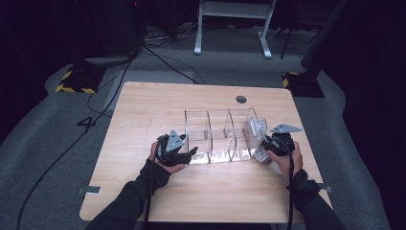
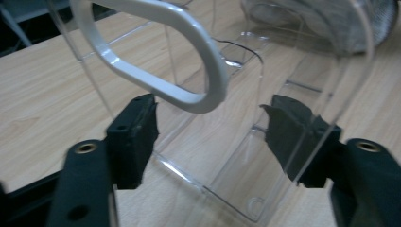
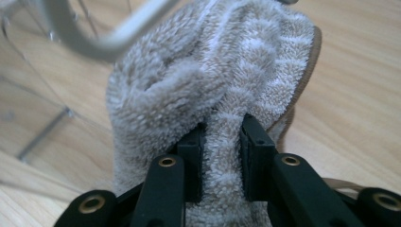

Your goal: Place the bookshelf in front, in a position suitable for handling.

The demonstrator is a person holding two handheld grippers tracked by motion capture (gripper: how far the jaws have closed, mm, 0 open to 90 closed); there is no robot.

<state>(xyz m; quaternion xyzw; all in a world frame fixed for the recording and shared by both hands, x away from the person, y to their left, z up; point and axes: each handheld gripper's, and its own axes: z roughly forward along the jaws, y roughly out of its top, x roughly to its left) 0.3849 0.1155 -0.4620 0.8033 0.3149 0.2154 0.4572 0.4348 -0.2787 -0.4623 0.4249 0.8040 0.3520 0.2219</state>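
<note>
Towel (image 3: 208, 90), grey and fluffy with paler stripes and a tan edge, is pinched in a fold between the two black jaws of the right claw (image 3: 221, 156), which are clamped on it with the pile bulging above and to either side of them. In the high view the towel (image 1: 261, 143) hangs at the right end of a clear acrylic organiser (image 1: 218, 136), touching its end wall, with the right claw (image 1: 273, 145) just beside it and the person's right hand (image 1: 287, 160) behind. The organiser stands near the middle of the wooden counter (image 1: 143, 110) and is split into several upright compartments open at the top. At its left end sits the left claw (image 1: 191, 152), held by the left hand (image 1: 165, 160), with its grey three-cornered plate uppermost. From the left gripper view the left claw (image 2: 210, 137) has its jaws standing apart on either side of a clear end wall of the organiser (image 2: 246, 156); one jaw is seen through the acrylic, and whether the pads press on it cannot be told, though a gap shows at the other pad. A white rounded loop handle (image 2: 156, 52) hangs just above the jaws, and the towel (image 2: 326, 23) shows far off through the clear walls. Both sleeves are dark, and a cable trails from each claw toward the near edge of the counter.
</note>
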